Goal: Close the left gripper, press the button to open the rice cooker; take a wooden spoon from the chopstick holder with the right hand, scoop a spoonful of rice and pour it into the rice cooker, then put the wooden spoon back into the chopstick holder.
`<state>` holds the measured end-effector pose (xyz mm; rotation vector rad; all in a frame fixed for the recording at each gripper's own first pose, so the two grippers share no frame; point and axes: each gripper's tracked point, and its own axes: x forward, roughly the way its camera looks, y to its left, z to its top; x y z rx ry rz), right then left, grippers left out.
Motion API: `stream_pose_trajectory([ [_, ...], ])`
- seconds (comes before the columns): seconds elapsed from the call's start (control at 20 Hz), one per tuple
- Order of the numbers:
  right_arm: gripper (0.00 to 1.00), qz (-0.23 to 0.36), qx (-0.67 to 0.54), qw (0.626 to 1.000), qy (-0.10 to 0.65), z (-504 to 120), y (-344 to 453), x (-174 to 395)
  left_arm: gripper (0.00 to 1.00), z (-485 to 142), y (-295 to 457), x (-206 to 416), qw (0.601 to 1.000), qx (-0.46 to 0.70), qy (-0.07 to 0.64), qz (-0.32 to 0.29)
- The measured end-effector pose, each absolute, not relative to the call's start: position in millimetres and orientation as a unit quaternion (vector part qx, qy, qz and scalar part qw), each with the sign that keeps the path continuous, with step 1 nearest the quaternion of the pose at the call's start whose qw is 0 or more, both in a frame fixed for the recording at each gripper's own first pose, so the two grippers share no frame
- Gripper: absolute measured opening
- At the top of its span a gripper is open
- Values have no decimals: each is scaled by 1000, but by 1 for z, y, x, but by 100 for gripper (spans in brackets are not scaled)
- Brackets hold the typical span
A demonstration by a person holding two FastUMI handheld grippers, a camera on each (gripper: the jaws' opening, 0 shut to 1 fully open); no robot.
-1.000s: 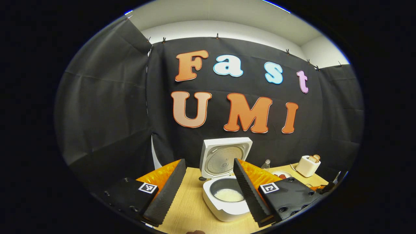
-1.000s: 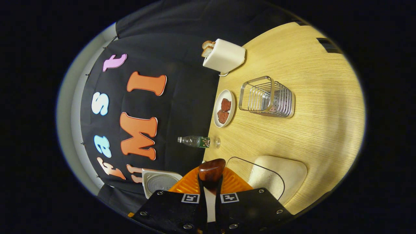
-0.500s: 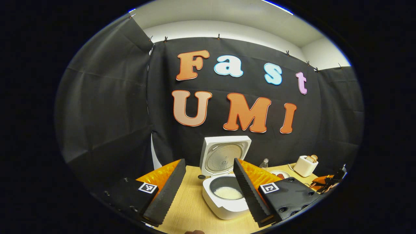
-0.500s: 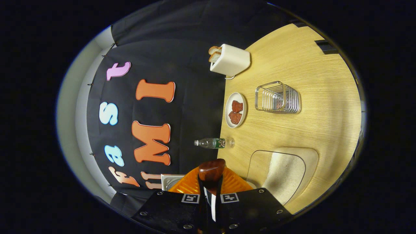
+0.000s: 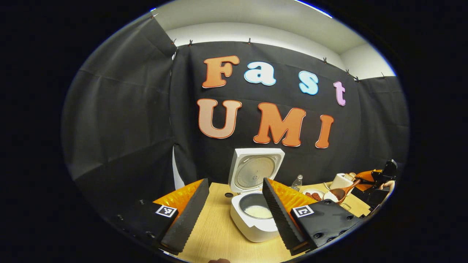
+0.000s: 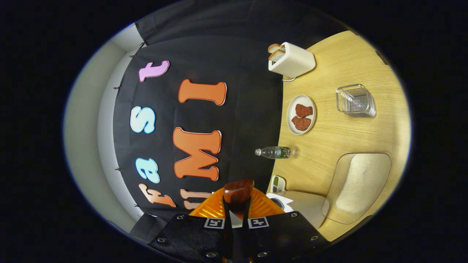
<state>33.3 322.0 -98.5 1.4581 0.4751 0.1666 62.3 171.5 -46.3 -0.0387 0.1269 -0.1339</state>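
The wooden spoon [image 6: 238, 190] was clamped by its handle between the two fingers of the right gripper [image 6: 237, 213], the handle end standing out just past the fingertips in the right gripper view. In the left gripper view the spoon's bowl [image 5: 338, 194], loaded with white rice, was held above the table's right side, near the toaster [image 5: 342, 180] and the plate [image 5: 313, 194], and well apart from the rice cooker [image 5: 255, 219].

The rice cooker stood on the wooden table [image 5: 215, 233] with its lid [image 5: 255, 170] raised upright; a layer of rice lay in the inner pot. It appeared between the fingers of the left gripper [image 5: 234, 215], farther off and untouched. The jaws of that gripper stood wide apart and held nothing.

In the right gripper view the clear rice container [image 6: 356, 186] lay nearest the gripper on the table. Beyond it were a small bottle [image 6: 275, 152], the plate [image 6: 301, 114] bearing two brown pieces, the metal chopstick holder [image 6: 355, 100] and the toaster [image 6: 291, 60] with bread slices in its slots.
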Motion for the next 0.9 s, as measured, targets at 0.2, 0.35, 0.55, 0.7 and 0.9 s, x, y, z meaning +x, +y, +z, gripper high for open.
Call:
stream_pose_trajectory([
  [0.2, 9, 104, 654, 719, 213, -71, 364, 57, 99, -50, 186, 63, 997, -14, 62, -48],
  [0.35, 9, 122, 638, 730, 213, -58, 399, 75, 99, -53, 191, 59, 997, -6, 65, -44],
  [0.55, 9, 134, 593, 764, 217, -55, 439, 98, 99, -53, 191, 57, 997, -5, 68, -46],
  [0.7, 9, 135, 563, 786, 216, -55, 459, 106, 99, -58, 194, 56, 996, -6, 75, -45],
  [0.9, 9, 136, 499, 833, 198, -54, 475, 114, 99, -62, 208, 52, 996, -7, 80, -35],
])
